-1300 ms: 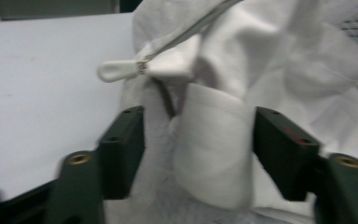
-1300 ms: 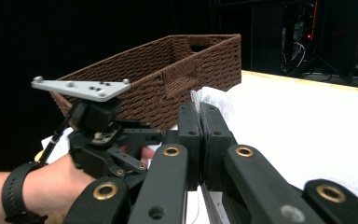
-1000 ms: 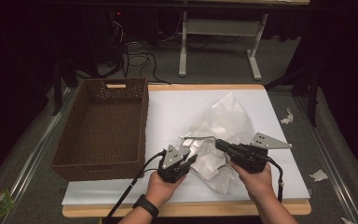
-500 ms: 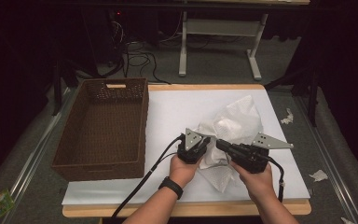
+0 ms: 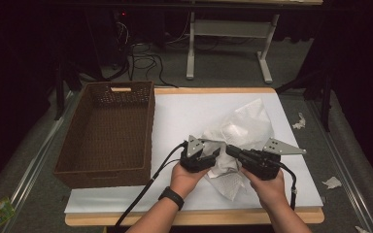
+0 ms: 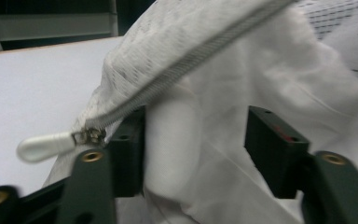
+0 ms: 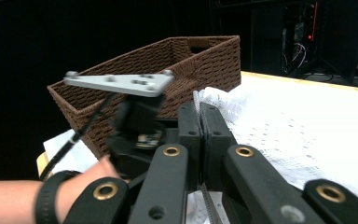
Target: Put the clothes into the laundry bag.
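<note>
A crumpled white mesh bag (image 5: 245, 128) with a zipper lies on the white tabletop (image 5: 184, 111), right of centre. My left gripper (image 5: 217, 154) is at its near left fold. In the left gripper view the jaws stand apart, so this gripper (image 6: 198, 140) is open, with a bunch of the bag's cloth (image 6: 223, 70) between them. The zipper (image 6: 191, 56) runs above, and its white pull (image 6: 42, 147) hangs left of the left jaw. My right gripper (image 5: 230, 150) is shut; in the right gripper view this gripper (image 7: 200, 116) pinches the zipper edge of the bag (image 7: 284, 126).
A brown wicker basket (image 5: 150, 131) stands empty on the table's left side; the same basket (image 7: 191, 60) shows beyond the left hand in the right gripper view. Paper scraps (image 5: 331, 182) lie on the floor at right. A desk frame (image 5: 228, 29) stands behind the table.
My left gripper has moved right and forward from the bag's near left edge to meet the right gripper. The bag has bunched up tighter toward the right. The right gripper has barely moved.
</note>
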`<state>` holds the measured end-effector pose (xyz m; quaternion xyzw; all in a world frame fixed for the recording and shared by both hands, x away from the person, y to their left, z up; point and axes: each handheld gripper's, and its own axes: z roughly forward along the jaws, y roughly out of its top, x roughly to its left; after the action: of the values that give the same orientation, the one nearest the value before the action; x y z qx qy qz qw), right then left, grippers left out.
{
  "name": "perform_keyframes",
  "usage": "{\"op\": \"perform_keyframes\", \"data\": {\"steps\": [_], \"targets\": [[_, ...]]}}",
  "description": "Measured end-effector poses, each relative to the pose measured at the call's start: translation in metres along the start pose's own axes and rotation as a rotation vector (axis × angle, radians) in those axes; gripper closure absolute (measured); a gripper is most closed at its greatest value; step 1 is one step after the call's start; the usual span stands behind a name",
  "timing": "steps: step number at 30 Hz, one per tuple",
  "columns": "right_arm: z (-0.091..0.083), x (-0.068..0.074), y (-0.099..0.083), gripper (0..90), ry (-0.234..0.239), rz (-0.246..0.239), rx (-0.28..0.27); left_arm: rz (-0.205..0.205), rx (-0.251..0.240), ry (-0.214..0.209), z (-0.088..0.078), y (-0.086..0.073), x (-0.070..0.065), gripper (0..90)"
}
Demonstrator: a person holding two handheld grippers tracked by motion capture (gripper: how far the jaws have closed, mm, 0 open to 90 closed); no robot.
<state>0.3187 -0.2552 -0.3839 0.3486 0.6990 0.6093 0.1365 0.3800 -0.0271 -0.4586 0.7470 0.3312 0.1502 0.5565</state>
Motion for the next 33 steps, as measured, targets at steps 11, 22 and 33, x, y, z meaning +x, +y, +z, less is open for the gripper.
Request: {"op": "perform_keyframes", "data": {"steps": [11, 22, 33], "targets": [[0.004, 0.003, 0.000, 89.5, -0.007, -0.008, 0.008, -0.035, 0.004, -0.031, -0.038, -0.020, 0.001, 32.0], [0.002, 0.003, 0.000, 89.5, -0.009, -0.006, 0.009, 0.028, 0.103, -0.135, -0.015, -0.032, -0.031, 32.5], [0.001, 0.002, 0.001, 89.5, -0.005, -0.006, 0.004, 0.060, 0.180, -0.087, -0.004, -0.030, -0.038, 84.3]]}}
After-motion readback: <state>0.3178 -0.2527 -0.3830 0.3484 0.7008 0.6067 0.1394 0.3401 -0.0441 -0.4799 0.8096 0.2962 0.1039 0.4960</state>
